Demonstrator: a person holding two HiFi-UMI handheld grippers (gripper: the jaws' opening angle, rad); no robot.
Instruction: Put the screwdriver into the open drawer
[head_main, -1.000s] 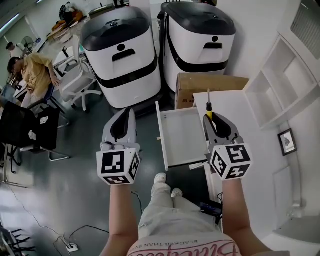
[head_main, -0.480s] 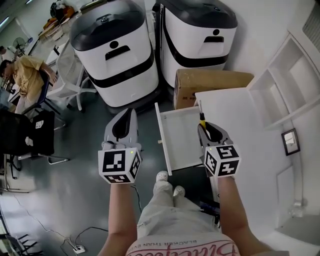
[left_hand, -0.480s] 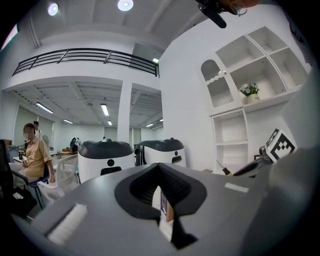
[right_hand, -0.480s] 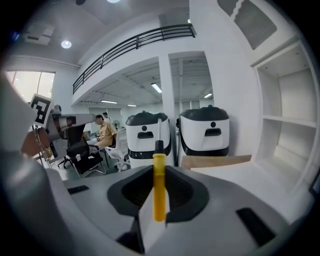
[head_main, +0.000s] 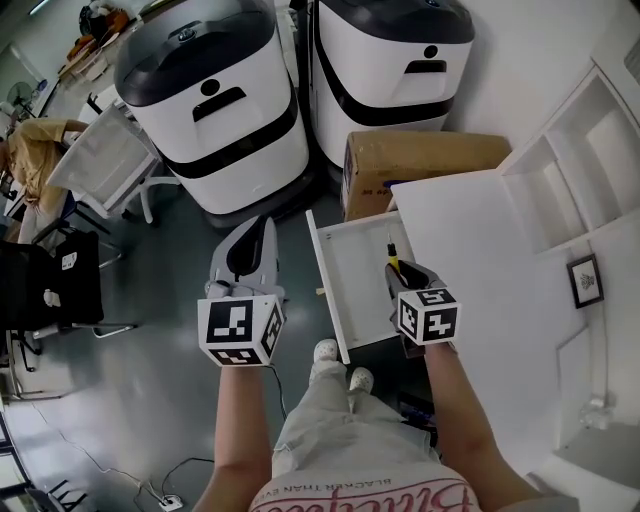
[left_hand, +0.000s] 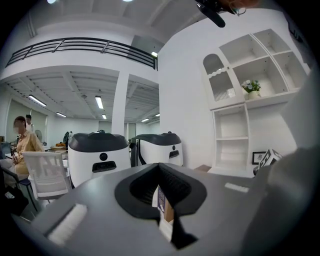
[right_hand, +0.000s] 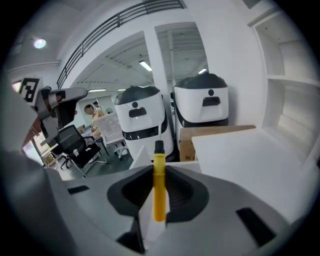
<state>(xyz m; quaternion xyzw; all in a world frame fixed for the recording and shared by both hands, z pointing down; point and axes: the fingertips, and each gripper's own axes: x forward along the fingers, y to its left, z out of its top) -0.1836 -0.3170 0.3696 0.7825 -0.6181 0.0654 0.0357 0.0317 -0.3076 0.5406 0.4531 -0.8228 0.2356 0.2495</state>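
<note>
My right gripper (head_main: 398, 272) is shut on a screwdriver (head_main: 392, 257) with a yellow handle (right_hand: 158, 192) and a black collar. Its thin shaft points away from me. In the head view the gripper hangs over the right part of the open white drawer (head_main: 352, 292), which sticks out from the left side of the white table (head_main: 470, 230). My left gripper (head_main: 260, 228) hovers to the left of the drawer, over the grey floor. Its jaws stand together with nothing between them.
A cardboard box (head_main: 420, 160) stands just behind the drawer. Two big white-and-black machines (head_main: 215, 100) (head_main: 390, 60) stand behind that. A white shelf unit (head_main: 590, 150) lines the wall at the right. A seated person (head_main: 35, 165) and chairs (head_main: 100, 160) are at the far left.
My right gripper has come down and to the left with the screwdriver, from over the table's edge to over the drawer. The left gripper has shifted only a little.
</note>
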